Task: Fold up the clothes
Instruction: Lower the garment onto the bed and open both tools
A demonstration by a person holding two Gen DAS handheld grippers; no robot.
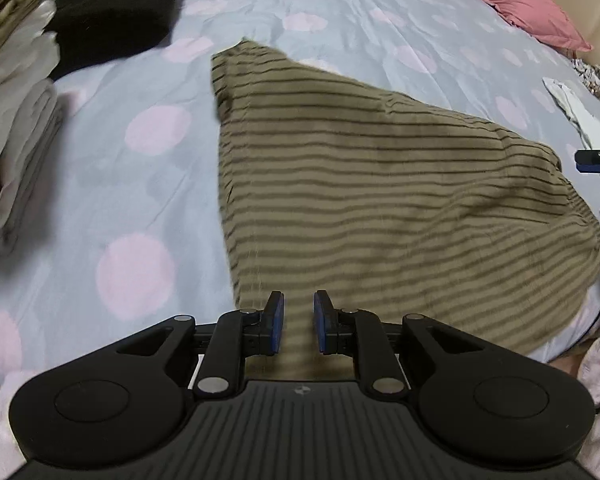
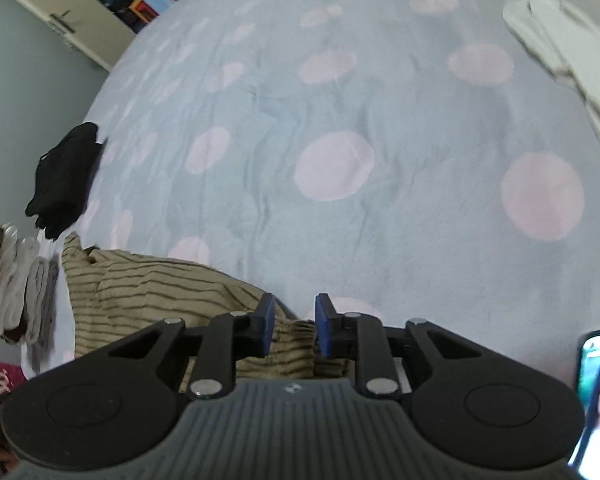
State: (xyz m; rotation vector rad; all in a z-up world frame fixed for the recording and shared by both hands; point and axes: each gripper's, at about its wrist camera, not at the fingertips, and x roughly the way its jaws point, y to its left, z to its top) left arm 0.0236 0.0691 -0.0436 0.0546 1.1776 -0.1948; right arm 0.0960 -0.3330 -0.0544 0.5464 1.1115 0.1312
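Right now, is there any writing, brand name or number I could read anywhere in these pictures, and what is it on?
No readable words or numbers anywhere.
Left gripper body: a small round emblem, no letters.
Right gripper body: the same small emblem, blurred.
Phone beside the bed: its screen shows a woman's face; any text is too blurred to read.
Red cloth at the lower left: pale marks, too blurred to read.

Olive-tan garment with thin dark stripes lies ahead of blue-padded fingers, on a pale blue, pink-dotted bedspread.

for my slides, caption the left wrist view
Open left gripper over striped olive garment spread on dotted bedsheet.
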